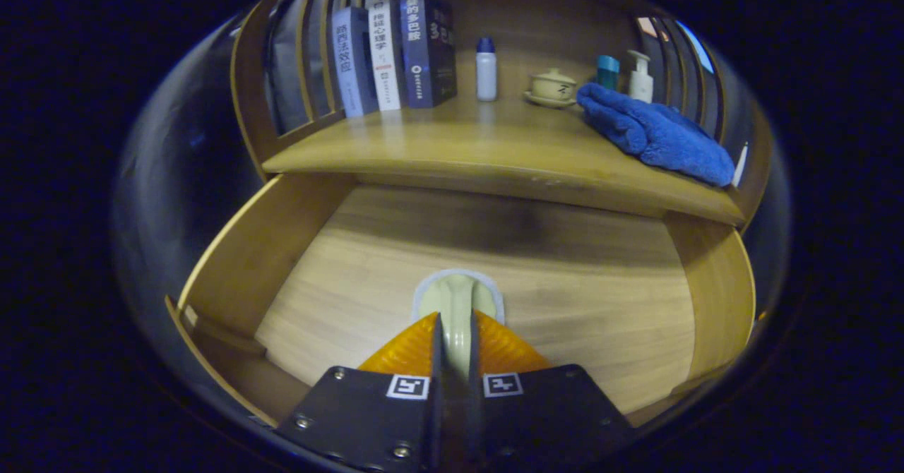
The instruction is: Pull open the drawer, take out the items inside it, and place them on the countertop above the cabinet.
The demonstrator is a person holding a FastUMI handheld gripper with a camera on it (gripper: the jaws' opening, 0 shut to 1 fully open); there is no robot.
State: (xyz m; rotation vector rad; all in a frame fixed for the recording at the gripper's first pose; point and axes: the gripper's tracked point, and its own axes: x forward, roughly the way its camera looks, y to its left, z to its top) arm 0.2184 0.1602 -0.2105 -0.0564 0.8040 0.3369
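The wooden drawer (282,247) stands pulled open below the countertop (459,148). Inside it, a pale green brush-like item with a white rim (458,296) rests on the drawer floor. My gripper (456,332) is down in the drawer, and both fingers press on the item's narrow handle, with its rounded head sticking out just ahead of the fingertips. Whether the item is lifted off the floor I cannot tell.
On the countertop stand several books (395,49) at the back left, a white bottle with a blue cap (486,69), a lidded cup on a saucer (552,87), a teal container (607,72), a pump bottle (640,76) and a blue towel (657,134). Slatted wooden sides (247,92) bound the counter.
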